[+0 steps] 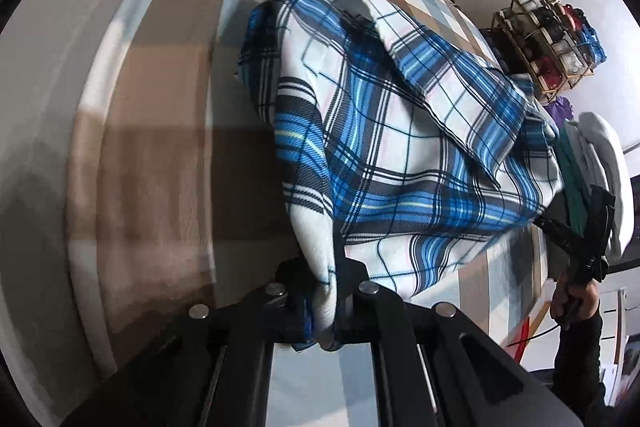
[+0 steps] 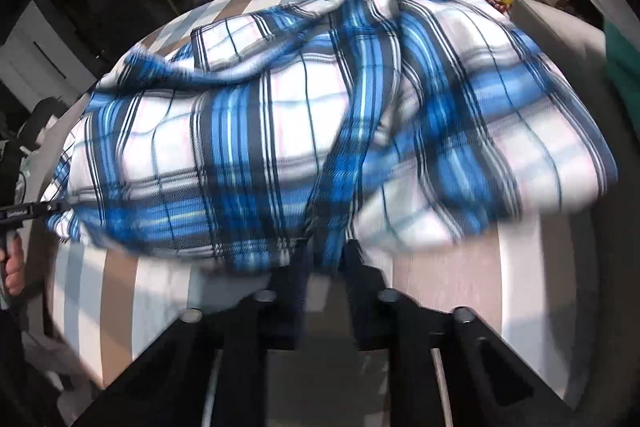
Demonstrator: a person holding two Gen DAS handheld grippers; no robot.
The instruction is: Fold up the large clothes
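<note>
From my left gripper [image 1: 322,301], the checked bedcover [image 1: 160,155] lies bare from 9 to 11 o'clock, open to pass. The heaped plaid garment [image 1: 400,131] blocks 12 to 2. At 3, my right gripper [image 1: 576,227] and a stacked rack [image 1: 548,39] crowd the bed's edge.

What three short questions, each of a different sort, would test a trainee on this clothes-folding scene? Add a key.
1. True or false: the left tongs are shut on the plaid garment.
2. What lies under the garment? A) checked bedcover B) bare wooden floor C) glass table
3. Fill in: the right tongs grip the garment's near ____.

Key: 1 true; 2 A, the checked bedcover; 3 edge.
</note>
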